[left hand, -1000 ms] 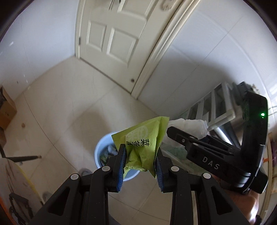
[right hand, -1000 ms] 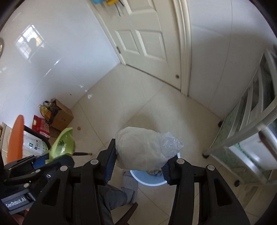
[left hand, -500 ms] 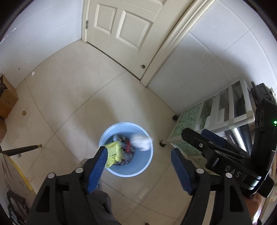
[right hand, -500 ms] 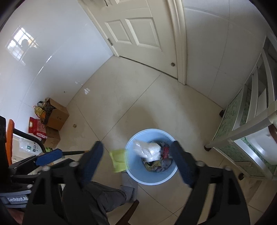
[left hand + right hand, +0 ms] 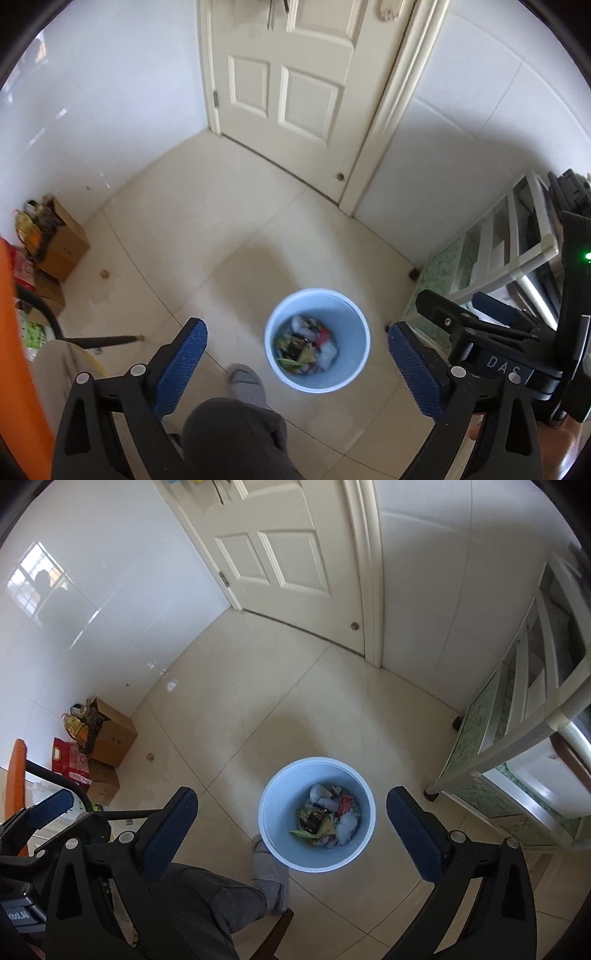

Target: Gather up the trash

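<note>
A light blue trash bin [image 5: 356, 354] stands on the tiled floor, also in the right wrist view [image 5: 273, 834]. It holds mixed trash [image 5: 327, 821]: wrappers, a yellow-green packet and white crumpled plastic. My left gripper [image 5: 297, 363] is open and empty, high above the bin. My right gripper [image 5: 290, 829] is open and empty too, above the bin. The right gripper's body shows at the right of the left wrist view [image 5: 491, 354].
A white door [image 5: 280, 550] is at the back. A white shelf unit [image 5: 524, 738] stands at right. Cardboard boxes [image 5: 110, 734] and bags sit by the left wall. The person's leg and foot [image 5: 269, 875] are next to the bin. An orange chair [image 5: 22, 362] is at left.
Both grippers opened and let go: the green packet and the white plastic bag dropped into the bin. Both grippers have since lifted higher above it.
</note>
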Motion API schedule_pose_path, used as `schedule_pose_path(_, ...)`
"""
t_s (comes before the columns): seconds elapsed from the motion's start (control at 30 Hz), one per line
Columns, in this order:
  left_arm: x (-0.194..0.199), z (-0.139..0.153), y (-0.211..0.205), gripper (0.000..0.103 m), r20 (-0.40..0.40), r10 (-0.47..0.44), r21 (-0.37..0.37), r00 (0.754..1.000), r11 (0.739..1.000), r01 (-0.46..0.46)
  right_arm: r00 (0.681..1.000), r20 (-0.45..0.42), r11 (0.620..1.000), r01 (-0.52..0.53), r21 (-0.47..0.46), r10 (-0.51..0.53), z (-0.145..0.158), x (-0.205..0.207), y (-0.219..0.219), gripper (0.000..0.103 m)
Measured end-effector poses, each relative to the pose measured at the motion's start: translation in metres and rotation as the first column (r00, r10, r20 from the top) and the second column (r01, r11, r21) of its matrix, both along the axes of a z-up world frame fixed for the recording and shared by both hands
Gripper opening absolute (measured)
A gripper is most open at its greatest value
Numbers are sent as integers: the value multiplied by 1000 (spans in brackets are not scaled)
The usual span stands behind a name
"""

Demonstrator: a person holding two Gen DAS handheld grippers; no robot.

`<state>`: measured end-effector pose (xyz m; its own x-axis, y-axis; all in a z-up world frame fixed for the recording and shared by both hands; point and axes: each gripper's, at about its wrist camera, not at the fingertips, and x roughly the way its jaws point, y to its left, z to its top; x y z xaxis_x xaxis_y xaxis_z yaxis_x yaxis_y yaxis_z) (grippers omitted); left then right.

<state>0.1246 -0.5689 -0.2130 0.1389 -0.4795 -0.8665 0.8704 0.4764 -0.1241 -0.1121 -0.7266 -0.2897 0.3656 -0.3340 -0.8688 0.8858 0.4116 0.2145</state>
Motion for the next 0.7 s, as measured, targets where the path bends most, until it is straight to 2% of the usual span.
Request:
schedule_pose_path(0.2, -30, 47, 65, 98, 82, 62, -117, 995, 992, -52, 998, 48, 996, -31, -89, 35, 53, 6, 35, 103)
schedule_pose_path(0.37, -49, 97, 154, 101, 155, 186, -261, 970, 955, -142, 985, 123, 973, -97, -212, 125, 119, 26, 88, 103)
schedule_pose_path(0.47, -66, 128, 217, 102, 193, 289, -347, 938, 914, -210, 965, 166, 946, -151, -288, 204, 157, 44, 129, 103)
schedule_pose_path(0.53, -78, 147, 269, 102, 223, 365, -401, 904, 879, -257, 943, 192, 919, -195, -344, 272, 184, 58, 163, 103)
schedule_pose_path(0.67, -110, 170, 358, 102, 265, 500, -481, 824, 809, -337, 891, 218, 856, -275, -438, 398, 227, 83, 228, 103)
schedule_pose_path(0.7, -122, 174, 386, 102, 277, 539, -502, 796, 787, -358, 876, 224, 839, -292, -459, 427, 237, 88, 246, 103)
